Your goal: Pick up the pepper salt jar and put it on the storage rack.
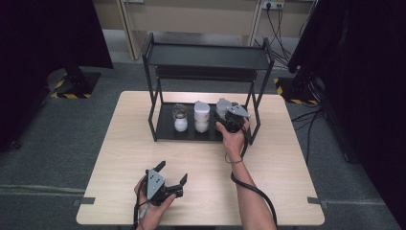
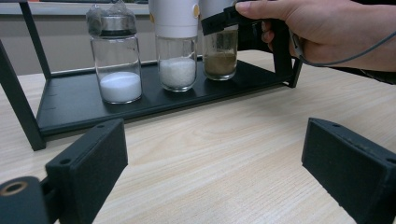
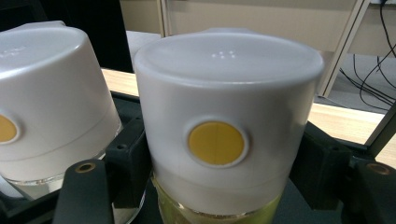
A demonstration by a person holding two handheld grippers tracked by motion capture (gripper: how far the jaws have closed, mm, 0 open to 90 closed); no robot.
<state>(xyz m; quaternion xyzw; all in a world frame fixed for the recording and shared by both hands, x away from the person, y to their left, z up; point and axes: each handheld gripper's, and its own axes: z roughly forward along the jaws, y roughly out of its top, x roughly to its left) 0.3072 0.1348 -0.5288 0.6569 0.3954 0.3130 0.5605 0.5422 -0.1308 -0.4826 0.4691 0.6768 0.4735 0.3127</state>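
A black two-tier rack (image 1: 206, 55) stands at the back of the wooden table (image 1: 287, 182). On its lower shelf (image 2: 70, 107) three jars stand in a row. At the left is a metal-lidded glass shaker (image 1: 180, 117) (image 2: 116, 56) of white powder. In the middle is a white-capped grinder (image 1: 201, 116) (image 2: 176, 51) (image 3: 51, 93) of white grains. At the right is a white-capped grinder with brown contents (image 1: 222, 105) (image 2: 219, 56) (image 3: 224, 79). My right gripper (image 1: 224, 115) (image 3: 226, 186) is shut on this right grinder, one jaw on each side of its cap. My left gripper (image 1: 173, 172) (image 2: 215, 168) rests open near the table's front edge, holding nothing.
The rack's upper shelf hangs over the jars, and its black posts (image 1: 255, 115) flank the lower shelf. The right gripper's cable (image 1: 253, 189) trails along the forearm. Dark screens stand at both sides of the table, and cables lie on the floor at the right.
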